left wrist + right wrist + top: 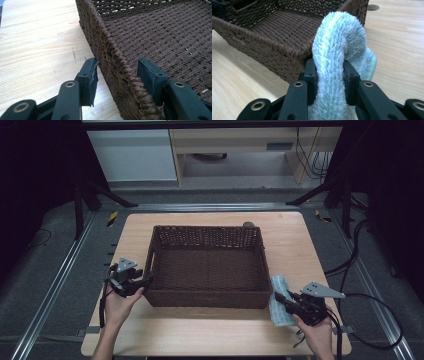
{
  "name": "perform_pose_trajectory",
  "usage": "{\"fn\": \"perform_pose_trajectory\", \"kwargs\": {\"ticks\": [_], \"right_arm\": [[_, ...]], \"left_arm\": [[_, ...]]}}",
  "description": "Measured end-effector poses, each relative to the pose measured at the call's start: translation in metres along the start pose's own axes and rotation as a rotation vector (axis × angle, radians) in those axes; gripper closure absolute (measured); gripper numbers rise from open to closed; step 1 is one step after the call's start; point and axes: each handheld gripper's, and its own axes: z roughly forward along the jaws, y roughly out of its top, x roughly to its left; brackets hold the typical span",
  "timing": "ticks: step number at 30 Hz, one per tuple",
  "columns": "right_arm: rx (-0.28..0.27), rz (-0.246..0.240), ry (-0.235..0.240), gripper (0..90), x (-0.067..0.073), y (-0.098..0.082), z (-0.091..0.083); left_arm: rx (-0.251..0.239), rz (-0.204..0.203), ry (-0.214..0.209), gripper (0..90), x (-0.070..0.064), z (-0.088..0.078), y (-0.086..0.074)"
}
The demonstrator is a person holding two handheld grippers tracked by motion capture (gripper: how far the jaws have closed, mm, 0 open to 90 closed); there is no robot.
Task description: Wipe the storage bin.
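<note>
Light wooden table (210,330) is carrying a dark brown woven basket (207,265). Left gripper (142,282) is straddling the basket's left wall, jaws apart, pads not pressing on the weave. Right gripper (281,301) is pinching a pale blue fluffy towel (280,307), which is lying just beside the basket's near right corner.

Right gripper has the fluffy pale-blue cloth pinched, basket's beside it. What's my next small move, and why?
Probably lift the right gripper and carry the fluffy pale-blue cloth over the near wall of the dark brown woven basket: the cloth is clamped, and the left gripper straddles the wall.
</note>
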Motion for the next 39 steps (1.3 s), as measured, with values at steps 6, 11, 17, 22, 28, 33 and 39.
{"fn": "perform_pose_trajectory", "kwargs": {"ticks": [6,11,17,22,28,33,39], "right_arm": [[0.108,0.011,-0.014,71.4,-0.001,-0.014,0.017],[0.204,0.032,-0.018,70.9,-0.005,-0.025,0.029],[0.217,0.029,-0.024,70.8,0.000,-0.025,0.025],[0.099,0.042,0.001,70.7,0.001,-0.012,0.006],[-0.009,0.032,0.019,70.7,0.008,-0.002,-0.017],[0.082,0.037,0.014,70.5,0.007,-0.010,-0.002],[0.187,0.038,0.001,70.5,0.003,-0.020,0.016]], "left_arm": [[0.002,0.004,0.003,50.0,0.000,0.000,0.000],[0.000,0.003,0.003,49.4,0.000,0.000,0.000],[0.000,0.005,0.004,49.0,-0.001,0.000,0.000],[-0.001,0.005,0.004,47.6,0.000,0.000,0.000],[0.000,0.009,0.010,47.3,-0.001,0.000,0.000],[-0.001,0.011,0.008,46.2,0.000,0.000,0.000],[0.000,0.016,0.012,45.6,0.000,0.000,0.000]]}}
